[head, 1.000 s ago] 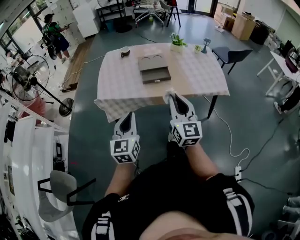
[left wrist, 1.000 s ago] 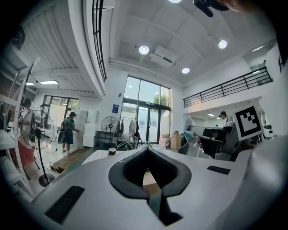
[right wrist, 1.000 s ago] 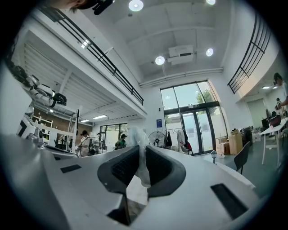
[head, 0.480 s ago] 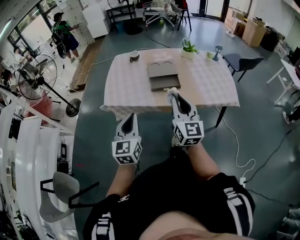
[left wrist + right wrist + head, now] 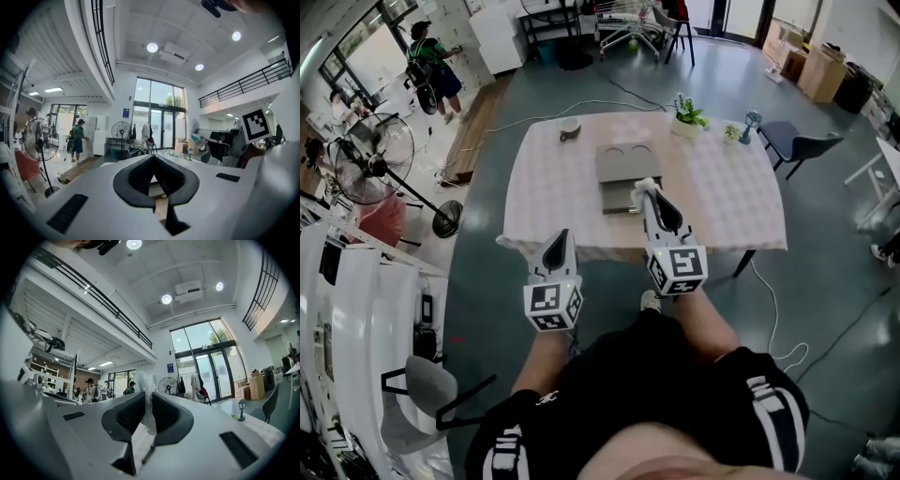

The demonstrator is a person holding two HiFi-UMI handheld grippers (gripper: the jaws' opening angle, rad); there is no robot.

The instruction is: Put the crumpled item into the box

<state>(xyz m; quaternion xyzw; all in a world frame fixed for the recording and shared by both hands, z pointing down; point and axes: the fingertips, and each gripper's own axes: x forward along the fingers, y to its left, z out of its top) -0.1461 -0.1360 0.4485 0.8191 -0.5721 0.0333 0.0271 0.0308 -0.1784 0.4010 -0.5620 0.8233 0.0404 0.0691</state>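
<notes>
Crumpled item (image 5: 146,401) near table edge (image 5: 581,251), open floor (image 5: 478,300) around

One table (image 5: 553,187); one box (image 5: 628,164); one crumpled item (image 5: 149,401); one potted plant (image 5: 687,112); two tongs, left (image 5: 560,234) and right (image 5: 649,187).

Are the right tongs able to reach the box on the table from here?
Probably not quite. The right tongs, shut on the crumpled item, belong to a person who stands short of the table, and the box sits around mid-table. Nothing blocks the way, though.
</notes>
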